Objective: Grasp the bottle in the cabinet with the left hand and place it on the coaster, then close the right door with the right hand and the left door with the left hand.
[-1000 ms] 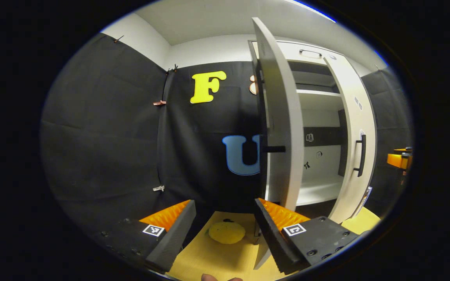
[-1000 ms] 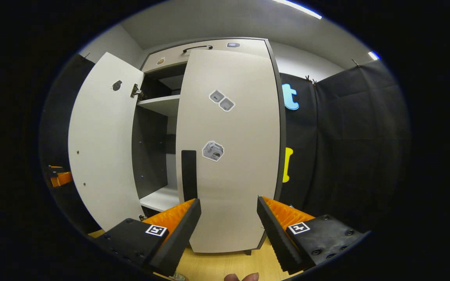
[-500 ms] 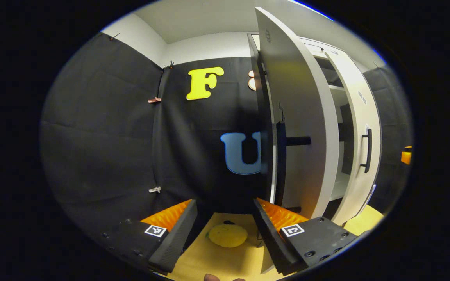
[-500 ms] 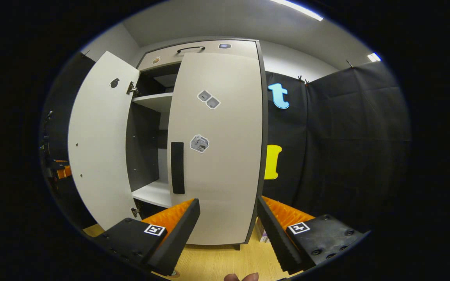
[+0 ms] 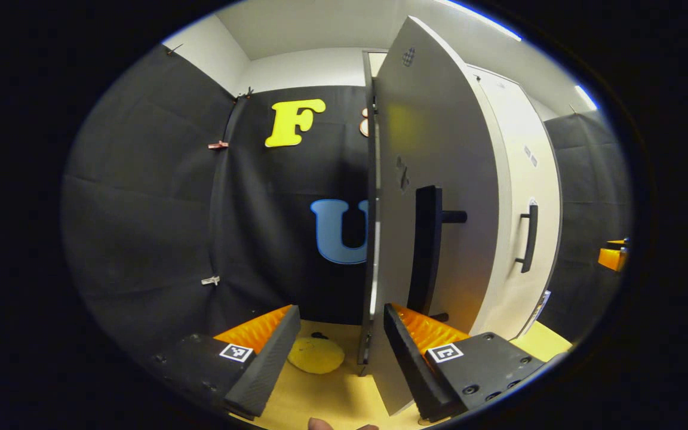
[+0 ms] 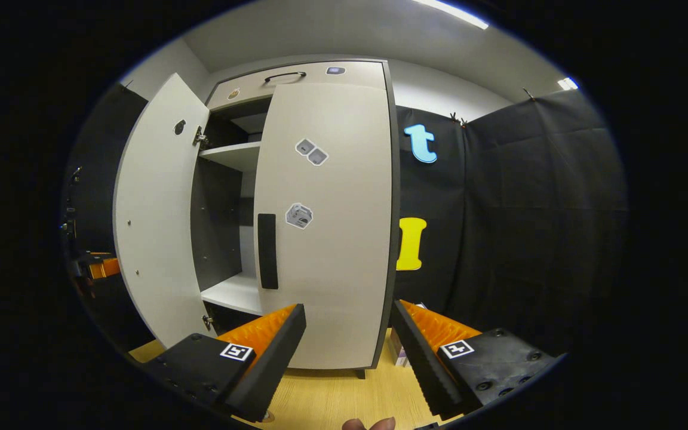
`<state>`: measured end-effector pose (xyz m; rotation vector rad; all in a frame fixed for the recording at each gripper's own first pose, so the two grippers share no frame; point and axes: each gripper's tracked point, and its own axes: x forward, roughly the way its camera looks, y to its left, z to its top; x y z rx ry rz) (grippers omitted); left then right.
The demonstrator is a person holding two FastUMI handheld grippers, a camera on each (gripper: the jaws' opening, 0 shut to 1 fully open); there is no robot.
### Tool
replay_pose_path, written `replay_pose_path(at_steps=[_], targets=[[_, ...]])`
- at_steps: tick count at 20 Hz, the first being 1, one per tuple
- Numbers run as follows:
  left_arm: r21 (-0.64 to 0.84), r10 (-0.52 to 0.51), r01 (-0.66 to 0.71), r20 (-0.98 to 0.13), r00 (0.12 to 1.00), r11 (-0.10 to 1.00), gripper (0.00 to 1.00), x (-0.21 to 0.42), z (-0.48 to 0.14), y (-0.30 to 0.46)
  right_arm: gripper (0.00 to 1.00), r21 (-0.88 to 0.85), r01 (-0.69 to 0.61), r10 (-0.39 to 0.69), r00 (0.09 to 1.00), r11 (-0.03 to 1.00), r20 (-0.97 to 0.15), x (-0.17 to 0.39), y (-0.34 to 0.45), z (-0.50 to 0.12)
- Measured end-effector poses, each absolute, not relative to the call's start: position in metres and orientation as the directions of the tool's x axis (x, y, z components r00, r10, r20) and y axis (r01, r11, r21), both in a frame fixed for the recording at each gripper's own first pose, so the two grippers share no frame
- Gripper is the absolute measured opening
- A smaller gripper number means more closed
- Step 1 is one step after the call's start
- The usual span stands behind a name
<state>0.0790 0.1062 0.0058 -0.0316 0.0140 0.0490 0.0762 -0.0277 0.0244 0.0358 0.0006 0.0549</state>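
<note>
Grey left door (image 6: 156,221) ajar

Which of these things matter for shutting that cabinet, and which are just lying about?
Part of the job:
left door, open
right door, looks shut
left gripper, jaws apart, at the left door's edge
right gripper, jaws apart

Just there:
stickers on the right door
clips on the cloth
yellow pad on the floor

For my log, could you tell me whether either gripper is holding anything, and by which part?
Nothing is held: the left gripper and right gripper are both open and empty.
</note>
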Motion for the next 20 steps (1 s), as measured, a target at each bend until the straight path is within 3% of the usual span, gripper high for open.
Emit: replay_pose_path(at_steps=[6, 7, 13, 18, 19, 20], targets=[[-0.079, -0.024, 0.023, -0.021, 0.999, 0.997, 0.87, 0.096, 0.009, 0.066, 0.97, 0.043, -0.037, 0.038, 0.999, 0.998, -0.014, 0.077, -0.046, 0.018], [-0.091, -0.046, 0.043, -0.026, 0.999, 0.995, 0.91, 0.1, 0.009, 0.058, 0.98, 0.044, -0.034, 0.035, 0.999, 0.998, -0.015, 0.077, -0.049, 0.017], [-0.095, -0.165, 0.161, -0.033, 0.986, 0.982, 0.91, 0.123, 0.008, -0.012, 0.98, 0.056, -0.01, 0.011, 1.0, 0.998, -0.019, 0.075, -0.075, 0.013], [-0.035, -0.142, 0.141, -0.013, 0.99, 0.989, 0.91, 0.149, 0.011, -0.043, 0.97, 0.067, 0.0, 0.001, 1.0, 0.998, -0.015, 0.071, -0.088, 0.012], [-0.039, -0.138, 0.138, -0.017, 0.99, 0.99, 0.96, 0.153, 0.011, -0.046, 0.97, 0.065, 0.002, -0.001, 1.0, 0.998, -0.014, 0.071, -0.091, 0.012], [-0.044, -0.137, 0.136, -0.015, 0.99, 0.99, 0.91, 0.155, 0.01, -0.049, 0.97, 0.066, 0.002, -0.001, 1.0, 0.998, -0.013, 0.069, -0.095, 0.012]])
